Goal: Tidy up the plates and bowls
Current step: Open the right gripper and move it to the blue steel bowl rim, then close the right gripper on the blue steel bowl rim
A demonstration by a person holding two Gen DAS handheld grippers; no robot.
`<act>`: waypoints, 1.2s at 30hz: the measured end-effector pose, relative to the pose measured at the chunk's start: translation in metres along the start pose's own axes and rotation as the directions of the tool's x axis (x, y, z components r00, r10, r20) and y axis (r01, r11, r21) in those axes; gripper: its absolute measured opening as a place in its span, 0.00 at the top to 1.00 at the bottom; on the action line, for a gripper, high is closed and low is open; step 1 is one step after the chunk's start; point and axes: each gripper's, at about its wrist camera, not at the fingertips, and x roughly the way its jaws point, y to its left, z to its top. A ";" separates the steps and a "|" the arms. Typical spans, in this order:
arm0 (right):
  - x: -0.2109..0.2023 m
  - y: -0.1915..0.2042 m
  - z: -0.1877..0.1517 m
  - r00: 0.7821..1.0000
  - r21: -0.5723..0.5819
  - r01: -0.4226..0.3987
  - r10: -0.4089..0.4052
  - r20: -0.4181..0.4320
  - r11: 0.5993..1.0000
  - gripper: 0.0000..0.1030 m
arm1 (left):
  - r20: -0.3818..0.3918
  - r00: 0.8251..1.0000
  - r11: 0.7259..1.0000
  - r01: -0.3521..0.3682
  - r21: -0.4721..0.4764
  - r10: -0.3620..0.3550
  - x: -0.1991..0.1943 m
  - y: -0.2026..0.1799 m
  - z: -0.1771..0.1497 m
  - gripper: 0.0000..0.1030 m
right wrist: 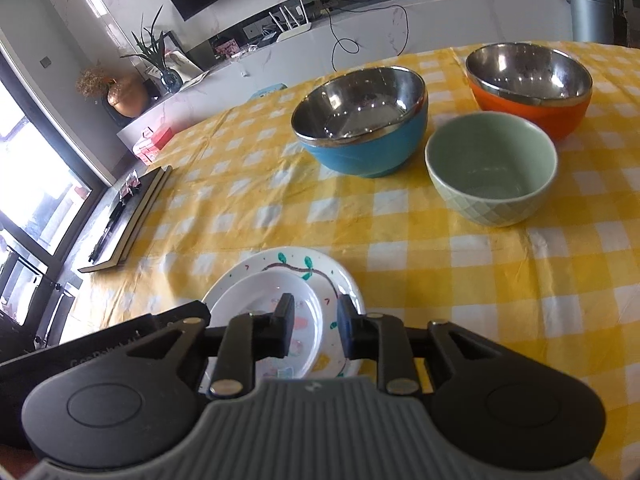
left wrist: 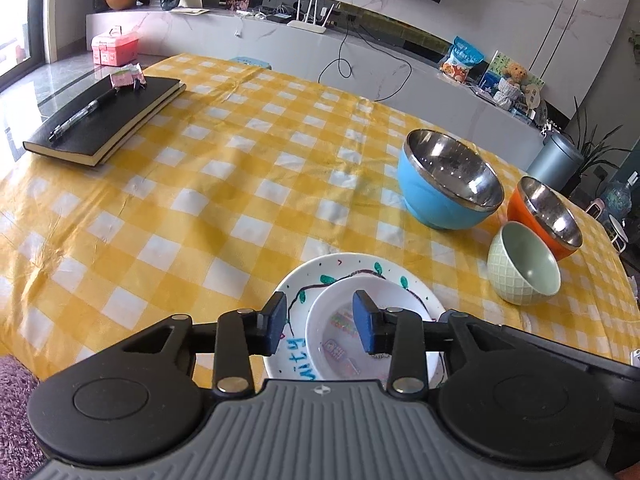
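A small white dish (left wrist: 396, 292) (right wrist: 256, 292) lies inside a larger painted plate (left wrist: 340, 268) (right wrist: 280, 260) at the near edge of the yellow checked table. My left gripper (left wrist: 321, 323) is open, its blue pads astride the dish's left rim without pressing on it. My right gripper (right wrist: 315, 330) is open too, narrower, with the dish's right rim between its pads. Farther right stand a blue steel-lined bowl (left wrist: 444, 200) (right wrist: 360, 152), an orange steel-lined bowl (left wrist: 516, 206) (right wrist: 560, 116) and a pale green ceramic bowl (left wrist: 504, 276) (right wrist: 492, 204), all upright and empty.
Two black notebooks (left wrist: 120, 116) (right wrist: 136, 216) with a pen on top lie at the table's far left corner. A pink box (left wrist: 114, 46) sits on the floor beyond. The yellow cloth (left wrist: 220, 184) between notebooks and bowls is bare. A purple rug (left wrist: 16, 392) shows below the near edge.
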 end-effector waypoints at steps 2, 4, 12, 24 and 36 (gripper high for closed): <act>-0.005 0.001 0.002 1.000 -0.012 0.001 -0.001 0.020 1.000 0.76 | 0.010 1.000 1.000 0.012 0.002 -0.012 -0.004 -0.003 0.004 0.58; -0.010 0.001 0.005 0.999 -0.020 0.007 -0.006 0.041 1.000 0.76 | 0.017 0.999 1.000 0.027 0.010 -0.027 -0.007 -0.007 0.008 0.58; -0.027 -0.014 0.033 0.992 -0.019 0.058 -0.055 0.115 0.998 0.74 | 0.030 0.995 0.992 0.097 0.078 -0.099 -0.006 -0.031 0.041 0.58; -0.014 -0.041 0.109 0.982 -0.045 0.143 -0.136 0.128 0.989 0.74 | 0.021 0.989 0.978 0.139 0.153 -0.143 0.038 -0.063 0.101 0.58; 0.053 -0.060 0.155 0.984 -0.027 0.178 -0.177 0.032 0.984 0.74 | -0.056 0.991 0.982 0.129 0.138 -0.122 0.104 -0.072 0.120 0.58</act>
